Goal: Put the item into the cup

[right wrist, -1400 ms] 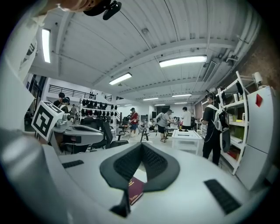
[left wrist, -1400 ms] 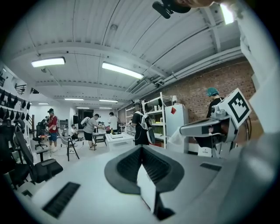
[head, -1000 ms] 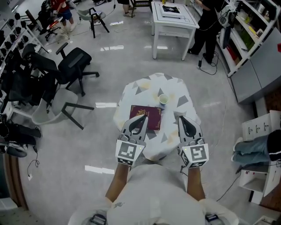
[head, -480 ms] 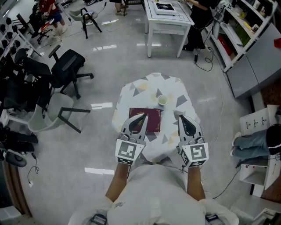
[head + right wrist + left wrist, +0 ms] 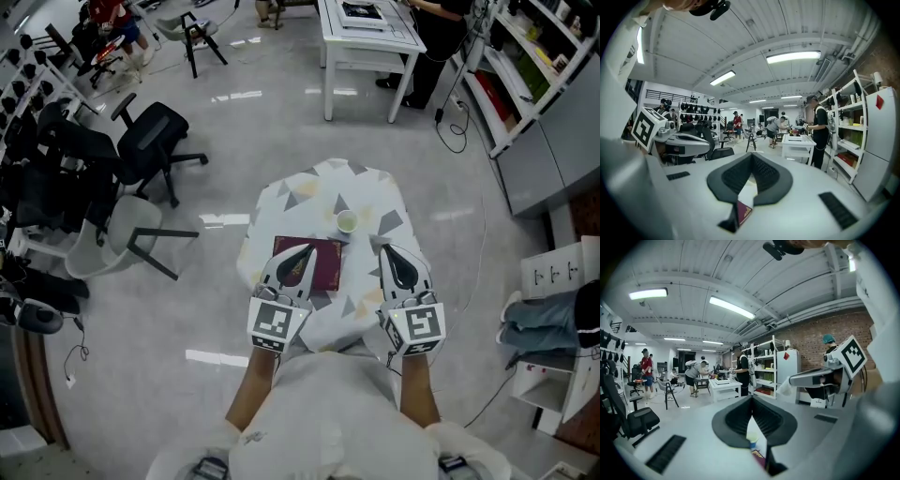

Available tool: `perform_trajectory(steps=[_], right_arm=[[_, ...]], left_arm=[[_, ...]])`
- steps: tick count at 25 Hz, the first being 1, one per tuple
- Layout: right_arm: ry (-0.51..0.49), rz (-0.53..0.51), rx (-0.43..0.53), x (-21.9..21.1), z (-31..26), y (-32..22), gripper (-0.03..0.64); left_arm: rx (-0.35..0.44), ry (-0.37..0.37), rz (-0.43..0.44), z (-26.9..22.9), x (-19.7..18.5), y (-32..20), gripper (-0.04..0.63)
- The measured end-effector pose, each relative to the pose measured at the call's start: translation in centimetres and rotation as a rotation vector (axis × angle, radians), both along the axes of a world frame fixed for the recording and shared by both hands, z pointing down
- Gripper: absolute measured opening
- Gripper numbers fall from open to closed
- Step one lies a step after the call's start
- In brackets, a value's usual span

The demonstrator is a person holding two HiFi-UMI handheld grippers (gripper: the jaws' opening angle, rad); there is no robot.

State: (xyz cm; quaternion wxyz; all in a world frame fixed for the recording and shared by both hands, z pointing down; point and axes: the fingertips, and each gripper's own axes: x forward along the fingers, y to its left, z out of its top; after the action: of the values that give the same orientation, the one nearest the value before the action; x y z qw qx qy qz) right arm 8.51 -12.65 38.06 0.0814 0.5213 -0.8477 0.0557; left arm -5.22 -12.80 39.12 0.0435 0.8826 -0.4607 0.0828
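Note:
A small pale cup stands on a little table with a white, grey-patterned cloth. Near the table's front lies a dark red booklet. My left gripper hovers over the booklet's near left part, shut with nothing in it. My right gripper hangs over the table's right front, also shut and empty. In the left gripper view the jaws of the left gripper meet at the tip, with the cup and booklet below. The right gripper view shows the booklet under its closed jaws.
Black office chairs and a grey chair stand on the floor to the left. A white table and shelving are at the back right, with people working nearby. Boxes sit at the right.
Both grippers stay where they were, shut, over the table's front. Only the head view has shifted slightly.

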Motion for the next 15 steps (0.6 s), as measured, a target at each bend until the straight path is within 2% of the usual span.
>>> perform_trajectory(steps=[15], right_arm=[[-0.026, -0.104, -0.072, 3.3, 3.7, -7.5, 0.005]], left_arm=[[-0.072, -0.044, -0.078, 3.2, 3.9, -6.2, 0.013]])
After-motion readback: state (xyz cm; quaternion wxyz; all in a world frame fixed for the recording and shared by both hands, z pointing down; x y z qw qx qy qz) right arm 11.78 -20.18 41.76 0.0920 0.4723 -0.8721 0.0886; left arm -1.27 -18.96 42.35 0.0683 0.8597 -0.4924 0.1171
